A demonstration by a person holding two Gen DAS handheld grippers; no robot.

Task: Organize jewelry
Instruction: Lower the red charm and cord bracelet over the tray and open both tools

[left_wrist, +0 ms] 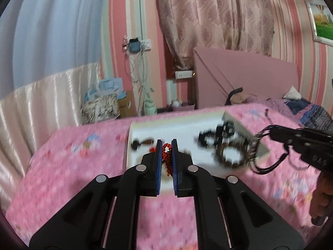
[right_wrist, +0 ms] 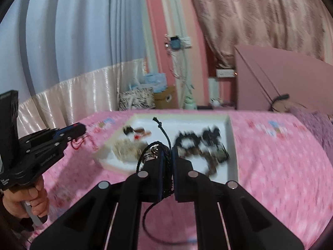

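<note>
We hold one gripper per hand over a bed [left_wrist: 79, 166] w/ a pink patterned cover. A white tray [left_wrist: 145, 130] lies on the cover, ahead of both grippers.

Left gripper [left_wrist: 166, 149]: fingers narrow, clamped on a red bead piece [left_wrist: 166, 148]. The beads sit between the blue pads at the tips; a red strand hangs below them. In the right view this gripper [right_wrist: 80, 129] shows at the left edge, red thread trailing under its tip, a hand [right_wrist: 25, 198] on its grip.

Right gripper [right_wrist: 169, 156]: fingers narrow, clamped on a black cord piece [right_wrist: 164, 137] w/ a silver-looking part near the tips; one cord end sticks up over the tray, a loop hangs below. In the left view it [left_wrist: 270, 132] holds the cords beside the tray's right edge.

Tray contents — blurred: a dark bead ring [left_wrist: 231, 156], black items [left_wrist: 216, 134] behind it, small dark and brown bits [left_wrist: 143, 141] at left, a pale heap [right_wrist: 127, 152] near the front-left corner.
</note>
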